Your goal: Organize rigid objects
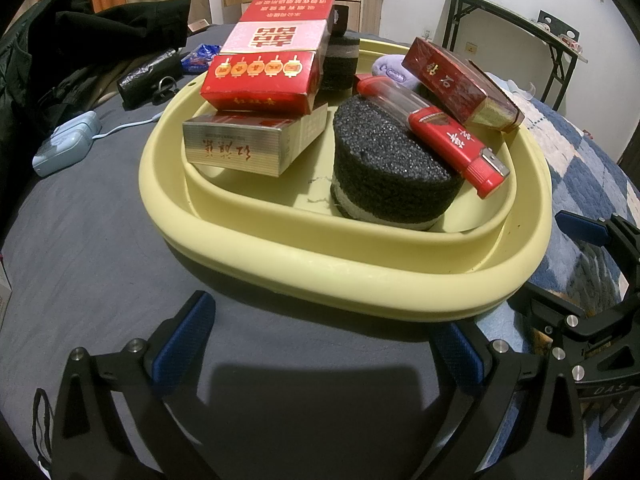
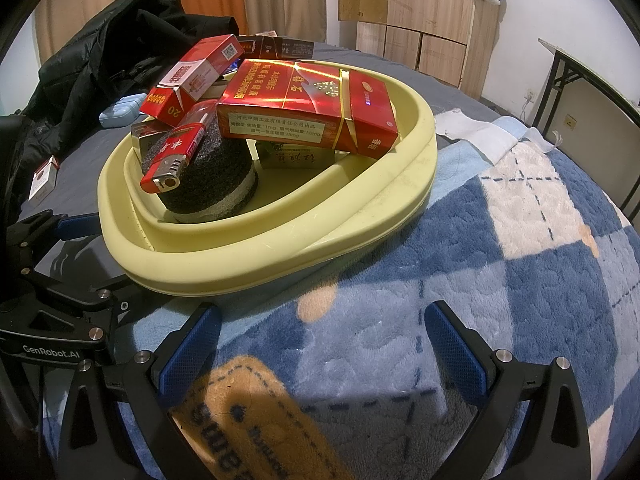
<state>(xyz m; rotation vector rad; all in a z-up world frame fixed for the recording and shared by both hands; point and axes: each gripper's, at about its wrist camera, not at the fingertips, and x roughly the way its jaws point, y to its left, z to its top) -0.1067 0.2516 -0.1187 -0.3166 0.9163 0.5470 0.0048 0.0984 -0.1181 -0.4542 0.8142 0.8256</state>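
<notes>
A pale yellow basin (image 1: 320, 276) (image 2: 240, 268) sits on the bed and holds the rigid objects. In it, a red box with lanterns (image 1: 264, 68) lies on top of a silver box (image 1: 236, 148). A red lighter (image 1: 440, 132) (image 2: 172, 160) rests across a black foam cylinder (image 1: 384, 168) (image 2: 208, 196). A dark red box (image 1: 460, 80) (image 2: 308, 108) leans at the right rim. My left gripper (image 1: 324, 332) is open and empty, just short of the near rim. My right gripper (image 2: 320, 320) is open and empty over the blanket, in front of the basin.
A black jacket (image 1: 100, 32) is piled at the back left. Beside it lie a light blue case (image 1: 64, 144) with a cable and small dark items. A loose cigarette pack (image 2: 42, 180) lies on the grey sheet. A blue checked blanket (image 2: 500, 264) covers the right side, with a folding table (image 1: 520, 28) behind.
</notes>
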